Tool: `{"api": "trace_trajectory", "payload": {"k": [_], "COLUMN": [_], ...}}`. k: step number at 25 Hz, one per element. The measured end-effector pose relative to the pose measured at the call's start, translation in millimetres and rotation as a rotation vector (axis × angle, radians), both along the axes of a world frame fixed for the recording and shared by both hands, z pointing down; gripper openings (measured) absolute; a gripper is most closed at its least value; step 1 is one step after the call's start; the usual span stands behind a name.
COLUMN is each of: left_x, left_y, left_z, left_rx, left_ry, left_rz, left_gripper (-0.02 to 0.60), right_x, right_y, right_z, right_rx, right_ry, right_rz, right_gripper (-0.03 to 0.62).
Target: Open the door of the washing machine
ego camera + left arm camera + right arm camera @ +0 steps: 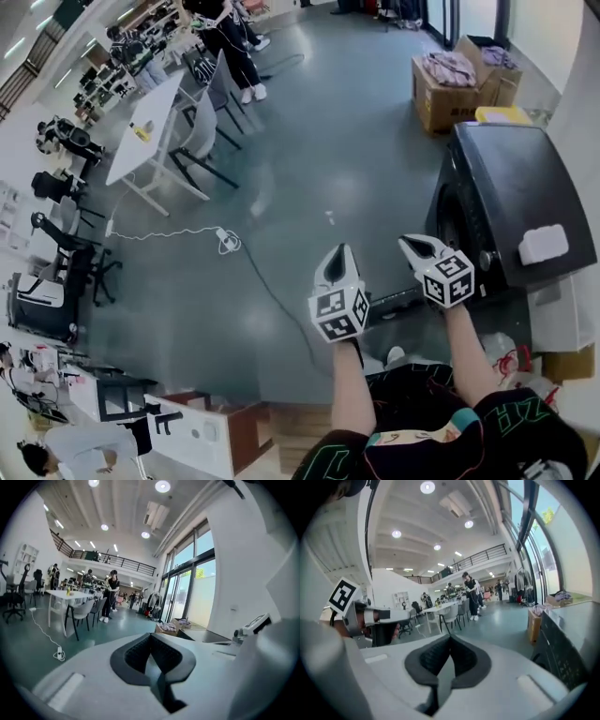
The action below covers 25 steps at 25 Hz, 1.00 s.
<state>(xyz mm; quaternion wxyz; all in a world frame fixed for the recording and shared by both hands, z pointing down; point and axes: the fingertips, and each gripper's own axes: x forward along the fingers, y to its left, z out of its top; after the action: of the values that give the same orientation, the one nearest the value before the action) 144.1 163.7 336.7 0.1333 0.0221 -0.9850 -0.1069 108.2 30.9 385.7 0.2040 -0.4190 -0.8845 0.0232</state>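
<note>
The washing machine [511, 183] stands at three o'clock in the head view, a dark box seen steeply from above. Its right side is cut off by the frame edge. Its door [448, 217] faces nine o'clock and shows only as a narrow dark round, almost edge-on. Whether it sits flush or stands ajar cannot be told. In the right gripper view the machine is a dark slab cut off at four o'clock. In the left gripper view only a strip of its dark top shows at three o'clock, past the gripper's pale body.

The left gripper [339, 251] is held over bare floor near six o'clock, apart from the machine. The right gripper [413, 242] is at the left gripper's three o'clock with its tip near the machine's front; contact cannot be made out. On both, the fingers are pressed together with nothing between them, as each gripper's own view shows. The hands are hidden under the marker cubes [339, 314].

Counted:
- two grippers, one marker cube each
- one washing machine
- one white block [544, 244] on its top
- two cardboard boxes [448, 94] at one o'clock
- one white table [150, 127] at ten o'clock
- one power strip [228, 241] on a white cable

The people far off at eleven o'clock are too small to count.
</note>
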Motion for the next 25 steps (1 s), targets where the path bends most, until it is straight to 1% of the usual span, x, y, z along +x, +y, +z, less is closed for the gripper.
{"api": "trace_trajectory", "payload": {"k": [2, 3, 6, 8, 10, 12, 15, 18, 22, 25], "left_x": [-6, -8, -13, -16, -17, -20, -28, -34, -44, -47], "left_y": [-5, -5, -1, 4, 8, 7, 2, -2, -3, -7], "left_z": [-26, -39, -76, -95, -109, -119, -128, -131, -142, -136], "left_rx": [-0.076, -0.099, -0.121, -0.171, -0.241, -0.289, -0.305, -0.312, -0.272, -0.264], "left_ry": [-0.041, -0.068, -0.155, -0.202, -0.25, -0.286, -0.308, -0.31, -0.341, -0.333], "left_rz": [-0.005, -0.006, -0.029, -0.07, -0.105, -0.118, -0.103, -0.101, -0.103, -0.085], "left_gripper": [0.011, 0.011, 0.011, 0.011, 0.011, 0.011, 0.011, 0.011, 0.011, 0.011], "right_x": [-10, -15, -28, -35, -40, -43, -48, -51, -53, -53], "right_y": [-5, -7, -17, -29, -43, -55, -64, -71, -69, -67], "right_z": [-37, -55, -99, -121, -136, -146, -156, -168, -182, -168], "right_rx": [-0.053, -0.067, -0.081, -0.087, -0.092, -0.092, -0.079, -0.098, -0.105, -0.083], "right_ry": [-0.074, -0.116, -0.234, -0.291, -0.334, -0.373, -0.41, -0.426, -0.472, -0.452], "right_rz": [0.025, 0.036, 0.086, 0.133, 0.181, 0.217, 0.245, 0.259, 0.24, 0.243], "right_gripper": [0.003, 0.003, 0.003, 0.003, 0.003, 0.003, 0.003, 0.003, 0.003, 0.003]}}
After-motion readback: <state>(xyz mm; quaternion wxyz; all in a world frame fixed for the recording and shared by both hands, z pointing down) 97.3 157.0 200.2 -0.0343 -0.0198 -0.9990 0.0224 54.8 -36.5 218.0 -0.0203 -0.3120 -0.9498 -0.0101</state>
